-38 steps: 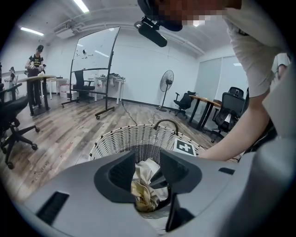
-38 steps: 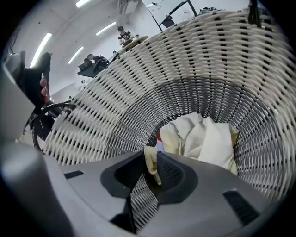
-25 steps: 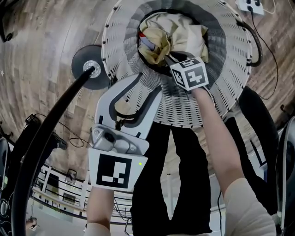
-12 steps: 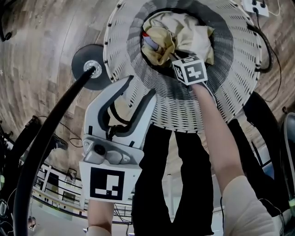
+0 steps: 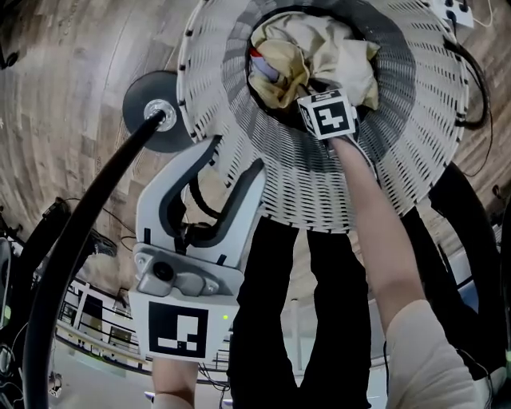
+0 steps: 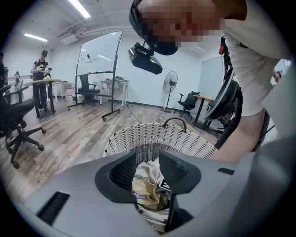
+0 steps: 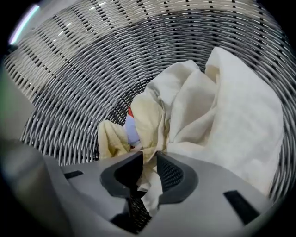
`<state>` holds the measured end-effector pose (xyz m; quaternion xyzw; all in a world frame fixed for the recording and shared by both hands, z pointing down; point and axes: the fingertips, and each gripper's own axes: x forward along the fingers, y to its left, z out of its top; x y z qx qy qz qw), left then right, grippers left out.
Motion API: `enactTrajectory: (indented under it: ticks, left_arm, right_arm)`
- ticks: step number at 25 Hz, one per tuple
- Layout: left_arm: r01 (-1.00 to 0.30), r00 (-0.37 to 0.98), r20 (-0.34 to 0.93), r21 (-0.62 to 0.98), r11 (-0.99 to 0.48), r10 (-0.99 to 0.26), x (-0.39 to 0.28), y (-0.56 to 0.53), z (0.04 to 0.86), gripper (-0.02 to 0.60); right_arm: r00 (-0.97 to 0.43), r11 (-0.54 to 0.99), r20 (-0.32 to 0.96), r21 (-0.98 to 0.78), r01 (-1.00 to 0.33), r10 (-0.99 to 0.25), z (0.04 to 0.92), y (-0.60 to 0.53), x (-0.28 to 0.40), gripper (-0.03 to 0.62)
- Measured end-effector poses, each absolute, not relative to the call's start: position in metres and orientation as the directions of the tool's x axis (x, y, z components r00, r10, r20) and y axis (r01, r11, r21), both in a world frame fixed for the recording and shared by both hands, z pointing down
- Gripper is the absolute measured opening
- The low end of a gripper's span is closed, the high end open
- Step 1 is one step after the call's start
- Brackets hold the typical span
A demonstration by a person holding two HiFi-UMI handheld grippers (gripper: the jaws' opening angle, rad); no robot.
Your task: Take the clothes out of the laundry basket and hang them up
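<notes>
A white wicker laundry basket stands on the wood floor, with cream and pale yellow clothes bunched at its bottom. My right gripper points steeply down into it; its marker cube sits just above the pile. In the right gripper view the right gripper is open, with a fold of the cream clothes lying between its fingers. A red and blue item peeks out beside a yellow garment. My left gripper hovers open and empty outside the basket's near wall.
A round black base with a black pole stands left of the basket. A power strip and cables lie beyond it. The left gripper view shows a whiteboard, a standing fan, office chairs and a person at a desk.
My right gripper has sunk deeper into the basket, onto the clothes. The left gripper has drifted slightly left, still open and empty.
</notes>
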<state>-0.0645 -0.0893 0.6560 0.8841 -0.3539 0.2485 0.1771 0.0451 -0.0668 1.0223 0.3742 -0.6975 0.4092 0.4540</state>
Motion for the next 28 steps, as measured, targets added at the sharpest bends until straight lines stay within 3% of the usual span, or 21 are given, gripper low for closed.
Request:
enactTrajectory:
  ticks: [9, 28]
  left_arm:
    - [-0.716, 0.615, 0.579, 0.125, -0.687, -0.536, -0.068, -0.089, 0.658, 0.163]
    - [-0.755, 0.578, 0.600, 0.136, -0.641, -0.553, -0.056, -0.083, 0.624, 0.155]
  right_arm:
    - [-0.276, 0.359, 0.949, -0.207, -0.910, -0.152, 1.028, -0.069, 0.050, 0.025]
    - [-0.345, 0.383, 0.929, -0.274, -0.882, -0.130, 0.940, -0.052, 0.050, 0.014]
